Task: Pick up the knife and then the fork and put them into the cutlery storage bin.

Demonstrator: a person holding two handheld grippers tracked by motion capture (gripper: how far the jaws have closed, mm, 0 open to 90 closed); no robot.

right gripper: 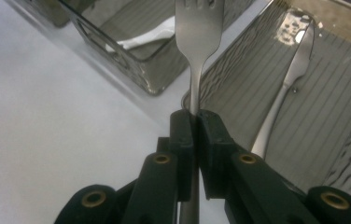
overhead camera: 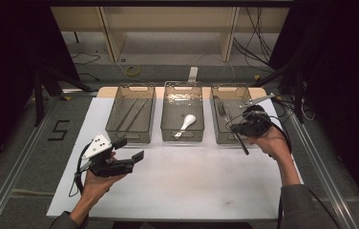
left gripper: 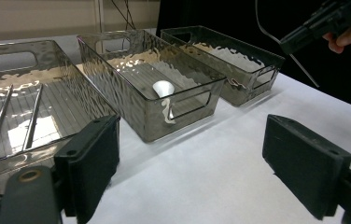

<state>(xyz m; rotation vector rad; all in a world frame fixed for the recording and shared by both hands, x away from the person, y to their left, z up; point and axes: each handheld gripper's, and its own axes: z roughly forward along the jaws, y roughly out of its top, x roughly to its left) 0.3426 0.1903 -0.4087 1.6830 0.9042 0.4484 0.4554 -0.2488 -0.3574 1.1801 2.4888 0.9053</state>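
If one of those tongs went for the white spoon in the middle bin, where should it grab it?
Probably the handle. The white spoon lies flat on the floor of the middle bin, bowl toward the far end and handle toward the person. The walls surround it, so come straight down from above and pinch across the narrow handle.

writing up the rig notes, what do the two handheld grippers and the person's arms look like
Both are black handheld tools. The left gripper carries a grey three-cornered plate with dark dots on top, and its jaws end in flat, blocky black pads. The right gripper has brass-coloured rivets on its jaw arms. Black cables trail from each. The person wears dark grey sleeves.
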